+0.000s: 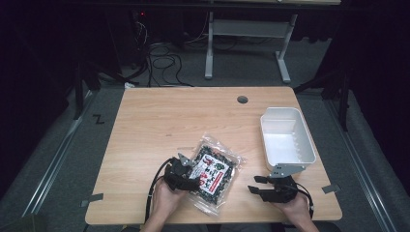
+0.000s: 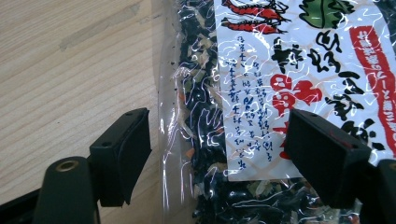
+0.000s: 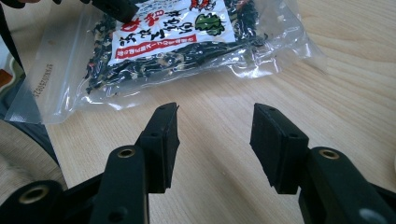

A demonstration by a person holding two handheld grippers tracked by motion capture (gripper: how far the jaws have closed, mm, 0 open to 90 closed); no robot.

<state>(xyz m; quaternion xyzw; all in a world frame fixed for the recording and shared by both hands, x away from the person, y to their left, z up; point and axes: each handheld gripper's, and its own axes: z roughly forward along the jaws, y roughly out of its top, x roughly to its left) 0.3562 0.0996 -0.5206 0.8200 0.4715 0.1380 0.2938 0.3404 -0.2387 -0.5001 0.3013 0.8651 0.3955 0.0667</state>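
Note:
A clear plastic bag (image 1: 215, 174) of dark dried food with a white printed label lies flat on the wooden table (image 1: 169, 121) near its front edge. My left gripper (image 1: 192, 175) is at the bag's left side. In the left gripper view its jaws stand wide over the bag (image 2: 261, 93), one above bare wood and one above the label, so the left gripper (image 2: 217, 149) is open. My right gripper (image 1: 256, 186) is to the right of the bag. It (image 3: 215, 135) is open with only bare wood between its pads, and the bag (image 3: 173, 37) lies a short way ahead.
A white plastic tub (image 1: 305, 140) stands empty at the table's right side, just behind my right hand. A round cable hole (image 1: 242, 99) is near the far edge. Beyond the table are cables and a desk frame (image 1: 209, 48) on the floor.

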